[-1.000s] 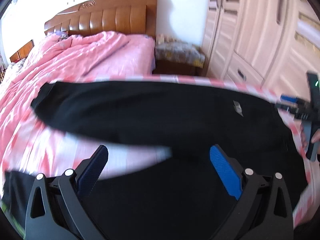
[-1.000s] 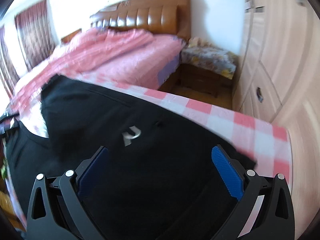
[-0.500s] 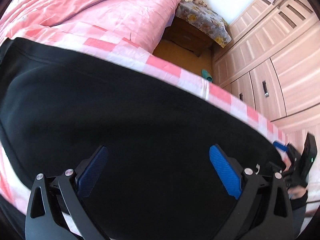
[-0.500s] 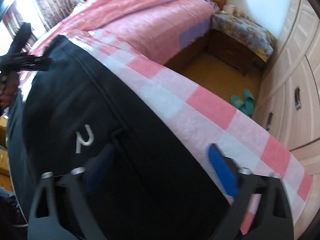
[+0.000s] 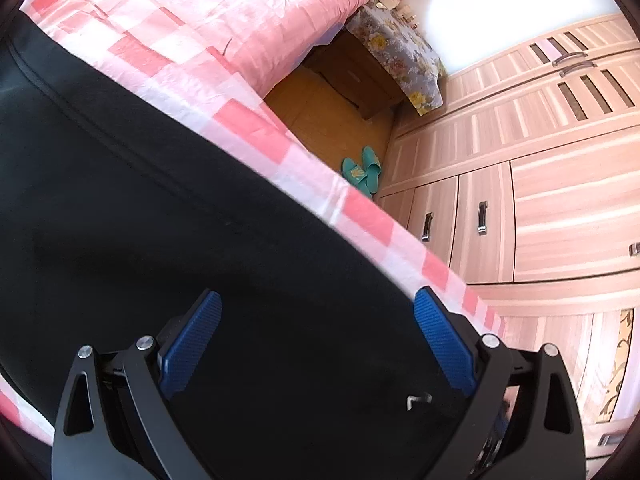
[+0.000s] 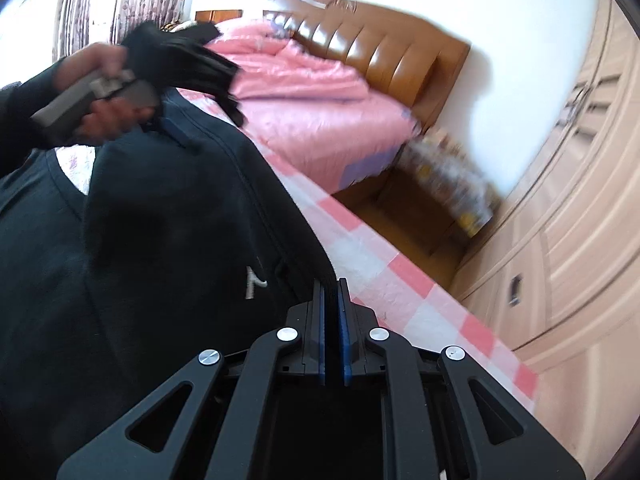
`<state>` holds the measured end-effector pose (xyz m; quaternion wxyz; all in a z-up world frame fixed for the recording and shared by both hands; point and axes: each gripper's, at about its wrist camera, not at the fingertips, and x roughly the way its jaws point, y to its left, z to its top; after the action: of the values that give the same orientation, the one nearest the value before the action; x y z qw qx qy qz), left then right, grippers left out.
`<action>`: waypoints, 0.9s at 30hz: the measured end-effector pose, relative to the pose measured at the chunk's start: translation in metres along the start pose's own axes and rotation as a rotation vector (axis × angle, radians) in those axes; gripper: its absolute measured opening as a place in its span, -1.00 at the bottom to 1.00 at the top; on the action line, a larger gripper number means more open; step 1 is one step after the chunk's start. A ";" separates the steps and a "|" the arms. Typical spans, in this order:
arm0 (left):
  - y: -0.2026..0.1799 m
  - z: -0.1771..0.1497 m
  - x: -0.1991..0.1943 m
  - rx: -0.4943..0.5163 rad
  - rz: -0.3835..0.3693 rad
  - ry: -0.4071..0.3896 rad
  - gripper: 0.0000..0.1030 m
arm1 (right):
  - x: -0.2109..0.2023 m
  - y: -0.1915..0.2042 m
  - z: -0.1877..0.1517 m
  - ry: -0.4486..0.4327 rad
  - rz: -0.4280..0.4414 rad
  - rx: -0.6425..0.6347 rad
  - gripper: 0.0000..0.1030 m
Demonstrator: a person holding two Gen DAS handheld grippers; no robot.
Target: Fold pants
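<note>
Black pants (image 5: 168, 240) lie on a pink-and-white checked cloth (image 5: 256, 120). My left gripper (image 5: 318, 336) is open, close over the pants near their far edge, with nothing between its blue pads. In the right wrist view the pants (image 6: 160, 240) show a small white logo (image 6: 252, 280). My right gripper (image 6: 331, 292) is shut on the pants' edge by the checked cloth (image 6: 392, 280). The left gripper also shows there (image 6: 200, 80), held in a hand at the upper left, over the pants.
A bed with a pink quilt (image 6: 312, 92) and brown headboard (image 6: 372, 48) stands behind. A nightstand under a floral cover (image 5: 396, 52), green slippers (image 5: 362, 172) on the wooden floor and a wooden wardrobe (image 5: 540, 160) are on the right.
My right gripper has closed on the pants' edge; it was open a second ago. My left gripper has dropped closer to the pants and tilted toward their far edge, still open.
</note>
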<state>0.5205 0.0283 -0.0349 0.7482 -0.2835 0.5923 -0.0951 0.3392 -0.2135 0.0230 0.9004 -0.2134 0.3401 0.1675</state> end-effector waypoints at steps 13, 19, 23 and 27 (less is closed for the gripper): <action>0.017 -0.074 -0.096 0.079 -0.039 -0.254 -0.80 | -0.062 0.053 -0.029 -0.092 -0.139 -0.042 -0.74; 0.051 -0.216 -0.190 0.320 -0.139 -0.514 -0.77 | -0.121 0.096 -0.059 -0.184 -0.176 -0.066 -0.74; 0.092 -0.301 -0.184 0.443 -0.085 -0.576 -0.74 | -0.131 0.133 -0.094 -0.131 -0.142 -0.084 -0.74; 0.137 -0.350 -0.161 0.425 -0.059 -0.515 -0.70 | -0.115 0.155 -0.124 -0.040 -0.098 -0.046 -0.74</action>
<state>0.1193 0.1085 -0.0223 0.9126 -0.1531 0.3421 -0.1632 0.1205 -0.1612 -0.0240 0.9091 -0.2469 0.3071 0.1352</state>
